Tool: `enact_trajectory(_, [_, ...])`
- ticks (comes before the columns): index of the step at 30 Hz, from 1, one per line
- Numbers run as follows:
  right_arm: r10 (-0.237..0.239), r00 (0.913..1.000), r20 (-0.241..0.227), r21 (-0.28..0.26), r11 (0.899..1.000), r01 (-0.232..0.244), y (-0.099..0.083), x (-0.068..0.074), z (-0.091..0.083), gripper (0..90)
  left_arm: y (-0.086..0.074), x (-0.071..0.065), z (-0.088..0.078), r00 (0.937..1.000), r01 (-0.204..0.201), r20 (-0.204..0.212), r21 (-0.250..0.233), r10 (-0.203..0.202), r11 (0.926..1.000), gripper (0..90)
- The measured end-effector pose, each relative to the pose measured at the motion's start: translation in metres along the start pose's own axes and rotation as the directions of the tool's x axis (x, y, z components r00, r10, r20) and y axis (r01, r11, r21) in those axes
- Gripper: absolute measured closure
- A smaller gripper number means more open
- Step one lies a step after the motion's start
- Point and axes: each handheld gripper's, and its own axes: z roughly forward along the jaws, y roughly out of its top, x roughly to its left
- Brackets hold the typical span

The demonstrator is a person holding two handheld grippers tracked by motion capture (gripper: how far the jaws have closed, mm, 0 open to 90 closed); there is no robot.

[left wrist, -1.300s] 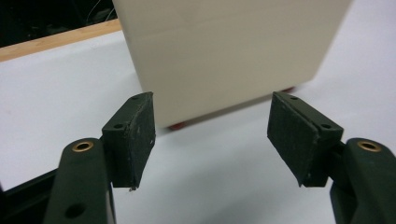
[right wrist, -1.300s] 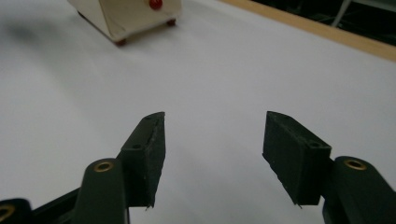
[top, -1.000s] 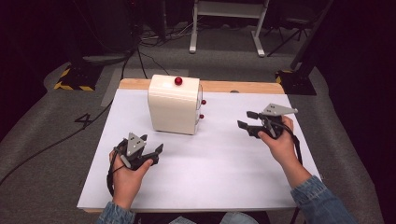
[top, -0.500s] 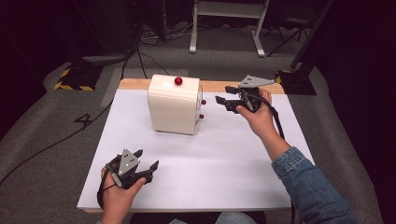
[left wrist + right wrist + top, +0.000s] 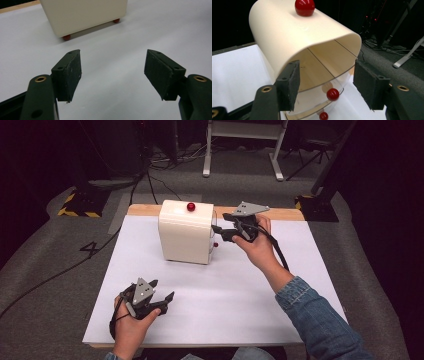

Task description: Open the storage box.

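A cream box [image 5: 184, 234] with a red knob [image 5: 190, 206] on top stands at the back middle of the white table sheet [image 5: 225, 295]. Its right side holds clear drawers with small red knobs [image 5: 333, 94]. My right gripper [image 5: 220, 231] hovers at that side, open, its jaws aimed at the drawer fronts with nothing between them; in the right gripper view [image 5: 325, 85] the upper drawer knob lies just ahead. My left gripper [image 5: 162, 290] rests open near the front left, facing the box [image 5: 85, 12] from a distance, its jaws [image 5: 112, 75] apart over bare sheet.
The box stands on small red feet [image 5: 66, 37]. A wooden strip of table [image 5: 142, 210] shows behind the sheet. On the floor beyond lie cables [image 5: 150, 180], a striped black base [image 5: 80, 205] and white frame legs [image 5: 240, 150].
My right hand has swung left and away across the table, from the right side up to the box's drawer side. The left hand has stayed near the front edge.
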Motion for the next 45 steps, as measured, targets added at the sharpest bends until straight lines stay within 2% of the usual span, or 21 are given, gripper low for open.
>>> enact_trajectory(5, [0.009,0.9997,-0.021,0.019,1.000,-0.009,0.000,0.001,0.014,39.2,-0.002,0.002,-0.002,1.0000,0.007,-0.005,0.000,-0.007,1.0000,30.4])
enact_trajectory(8, [-0.002,0.9996,-0.028,0.022,1.000,0.003,-0.001,0.006,0.015,45.1,-0.003,0.003,-0.004,0.9998,0.016,-0.010,-0.005,-0.016,0.9999,30.4])
enact_trajectory(10, [-0.021,0.9993,-0.030,0.028,0.999,0.022,0.000,0.010,0.013,45.5,-0.003,0.003,-0.004,0.9998,0.017,-0.012,-0.004,-0.017,0.9998,30.4])
enact_trajectory(16, [-0.037,0.9972,-0.065,0.041,0.998,0.040,0.002,0.026,0.005,42.7,-0.003,0.002,-0.002,0.9999,0.013,-0.007,0.002,-0.013,0.9999,30.4])
enact_trajectory(19, [-0.060,0.9939,-0.093,0.038,0.997,0.063,0.002,0.048,0.000,40.8,-0.001,0.000,0.000,1.0000,0.005,0.000,-0.001,-0.005,1.0000,30.3])
enact_trajectory(21, [-0.065,0.9932,-0.097,0.037,0.997,0.069,0.002,0.051,-0.002,40.8,-0.001,0.000,0.000,1.0000,0.009,0.000,-0.001,-0.009,1.0000,30.2])
enact_trajectory(22, [-0.070,0.9927,-0.099,0.026,0.997,0.073,0.002,0.058,-0.006,40.6,-0.001,0.000,0.000,1.0000,0.006,0.001,0.001,-0.006,1.0000,30.3])
enact_trajectory(24, [-0.066,0.9926,-0.102,0.027,0.997,0.070,0.001,0.062,-0.008,39.2,-0.001,0.001,0.001,1.0000,0.006,0.001,0.002,-0.006,1.0000,30.2])
enact_trajectory(26, [-0.063,0.9947,-0.081,0.039,0.997,0.066,0.000,0.062,-0.011,36.2,-0.001,0.002,0.002,1.0000,0.007,0.002,0.006,-0.007,1.0000,30.1])
enact_trajectory(28, [-0.041,0.9959,-0.081,0.030,0.999,0.044,-0.001,0.059,-0.016,35.9,-0.001,0.004,0.003,1.0000,0.005,0.005,0.012,-0.005,0.9999,29.8])
enact_trajectory(30, [-0.024,0.9979,-0.061,0.045,0.999,0.027,-0.005,0.056,-0.024,35.7,-0.003,0.007,0.004,0.9998,-0.018,-0.010,0.040,0.019,0.9990,28.4])
enact_trajectory(32, [-0.013,0.9983,-0.057,0.055,0.998,0.016,-0.010,0.054,-0.033,35.1,-0.006,0.011,0.005,0.9989,-0.041,-0.019,0.088,0.043,0.9952,27.8])
enact_trajectory(33, [-0.013,0.9983,-0.057,0.055,0.998,0.016,-0.010,0.054,-0.033,35.1,-0.006,0.011,0.005,0.9989,-0.041,-0.019,0.088,0.043,0.9952,27.8])
enact_trajectory(35, [-0.002,0.9988,-0.049,0.064,0.998,0.005,-0.018,0.051,-0.043,34.8,-0.011,0.018,0.006,0.9992,-0.036,-0.013,0.131,0.038,0.9908,27.8])
enact_trajectory(37, [0.018,0.9989,-0.042,0.069,0.998,-0.015,-0.030,0.048,-0.053,33.9,-0.017,0.025,0.008,0.9998,-0.016,-0.007,0.161,0.017,0.9868,27.4])
enact_trajectory(38, [0.026,0.9989,-0.039,0.074,0.997,-0.023,-0.034,0.048,-0.054,33.7,-0.020,0.028,0.009,1.0000,-0.003,-0.006,0.169,0.004,0.9855,27.2])
enact_trajectory(41, [0.052,0.9981,-0.034,0.090,0.995,-0.049,-0.049,0.046,-0.054,35.1,-0.025,0.033,0.013,1.0000,0.003,-0.003,0.193,-0.003,0.9812,26.8])
enact_trajectory(45, [0.075,0.9968,-0.028,0.118,0.990,-0.072,-0.070,0.046,-0.044,39.8,-0.029,0.036,0.018,1.0000,0.004,-0.007,0.227,-0.003,0.9739,25.1])
